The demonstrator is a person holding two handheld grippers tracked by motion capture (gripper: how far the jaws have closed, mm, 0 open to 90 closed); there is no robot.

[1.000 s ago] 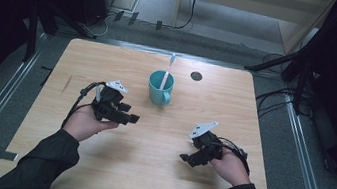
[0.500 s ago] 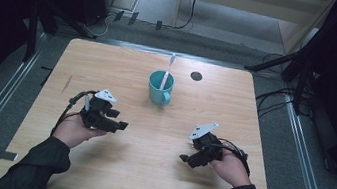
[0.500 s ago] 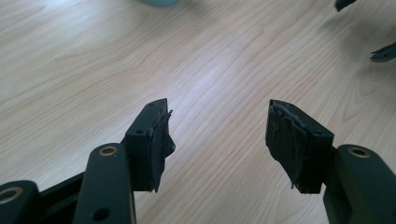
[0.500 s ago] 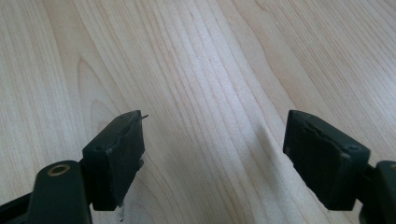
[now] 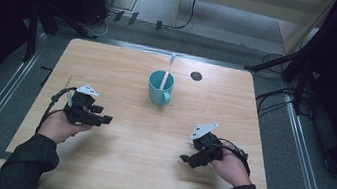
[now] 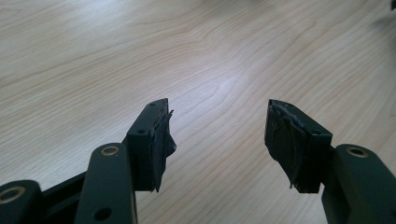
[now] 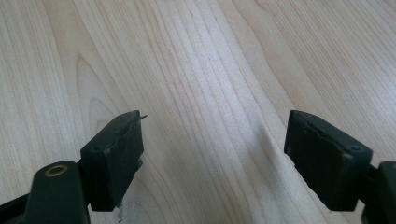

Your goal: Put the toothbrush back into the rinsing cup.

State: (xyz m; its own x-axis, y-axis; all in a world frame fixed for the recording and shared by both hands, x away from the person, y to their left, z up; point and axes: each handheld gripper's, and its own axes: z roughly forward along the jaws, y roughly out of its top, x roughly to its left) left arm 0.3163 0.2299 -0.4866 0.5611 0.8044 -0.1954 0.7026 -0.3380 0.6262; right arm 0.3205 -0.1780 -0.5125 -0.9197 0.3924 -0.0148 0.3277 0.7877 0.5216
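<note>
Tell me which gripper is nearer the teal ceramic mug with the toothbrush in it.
Left. The left gripper sits below-left of the teal ceramic mug; the right gripper lies farther, below-right.

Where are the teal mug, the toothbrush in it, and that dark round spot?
teal mug (image 5: 158, 93), high view, outer wall.
toothbrush (image 5: 167, 70), high view, handle.
dark round spot (image 5: 196, 76), high view, centre.

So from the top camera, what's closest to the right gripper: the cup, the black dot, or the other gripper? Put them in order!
From the right gripper:
1. Cup, table middle, ahead and to its left.
2. Left gripper, across the table's left side.
3. Black dot, near the far edge.
The last two are close.
</note>
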